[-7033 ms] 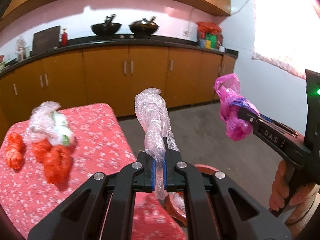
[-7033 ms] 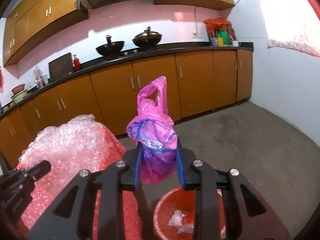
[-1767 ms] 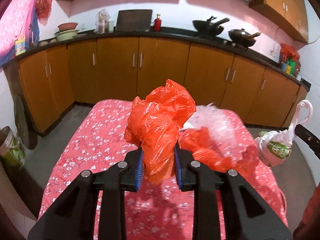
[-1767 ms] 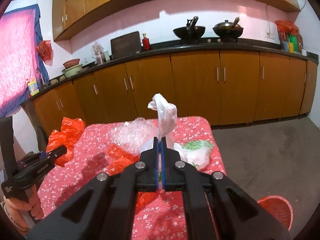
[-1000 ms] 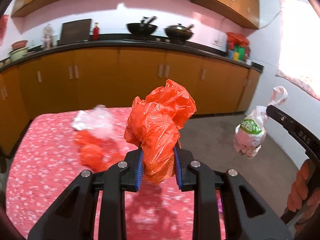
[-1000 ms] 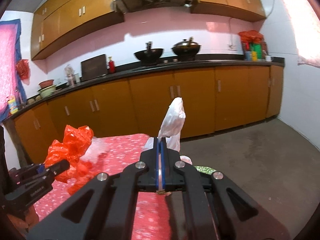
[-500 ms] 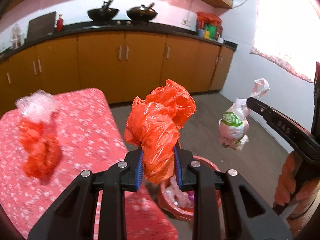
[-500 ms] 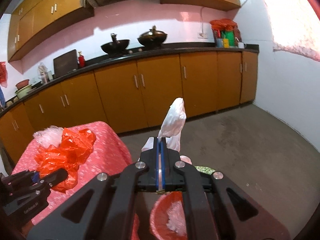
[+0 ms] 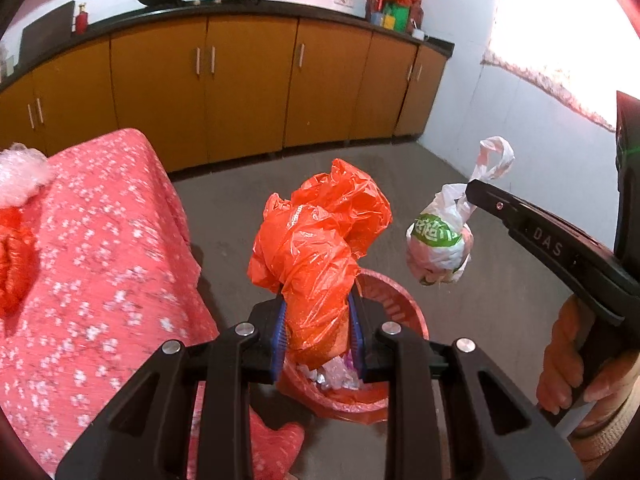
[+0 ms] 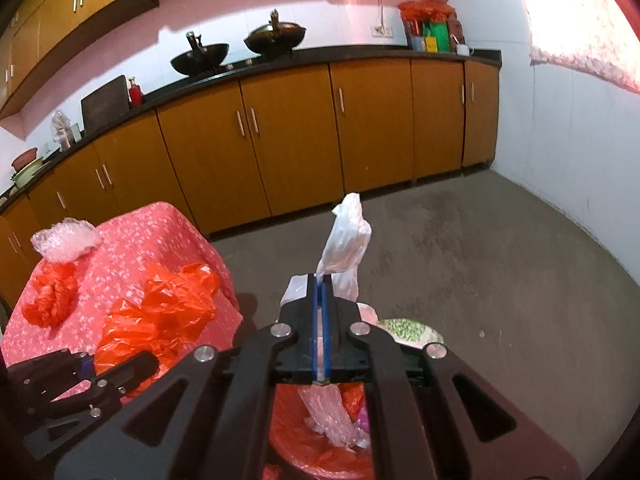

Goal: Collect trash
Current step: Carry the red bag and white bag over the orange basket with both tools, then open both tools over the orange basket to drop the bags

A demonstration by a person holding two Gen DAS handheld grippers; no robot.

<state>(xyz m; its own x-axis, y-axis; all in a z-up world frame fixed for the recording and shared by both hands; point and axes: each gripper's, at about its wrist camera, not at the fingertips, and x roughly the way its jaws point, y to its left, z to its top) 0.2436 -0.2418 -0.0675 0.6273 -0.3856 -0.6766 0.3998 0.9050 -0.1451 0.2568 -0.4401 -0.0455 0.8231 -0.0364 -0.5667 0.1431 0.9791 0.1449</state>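
Left gripper (image 9: 318,334): blue pads clamped on a crumpled orange plastic bag (image 9: 320,248), which bulges up and out above the fingers. It hangs directly over the red trash basket (image 9: 400,300) on the floor. The same bag shows in the right wrist view (image 10: 160,316), in front of the desk edge.

Right gripper (image 10: 320,336): closed tight, pinching the twisted neck of a white plastic bag (image 10: 346,248). In the left wrist view the white bag (image 9: 440,244) dangles below the fingertips, knotted, with a green printed patch, its loop handles sticking up above the pinch. It hangs above and just to the far right of the basket rim. A hand (image 9: 568,364) grips the handle of this gripper at the right edge of that view.

Basket: red, perforated wall, lined with red plastic, standing on the grey concrete floor (image 10: 500,280) just beside the desk corner. Inside it, clear film and a bit of pink plastic are visible (image 10: 336,412).

Desk (image 9: 100,260), left of the basket, covered in a red cloth with white flowers. On it, well away from the basket: a wad of clear bubble wrap (image 10: 64,242) and, touching it on the near side, a bunched orange bag (image 10: 50,300).

Beyond the basket: a row of brown cabinets (image 10: 300,140) under a dark counter.
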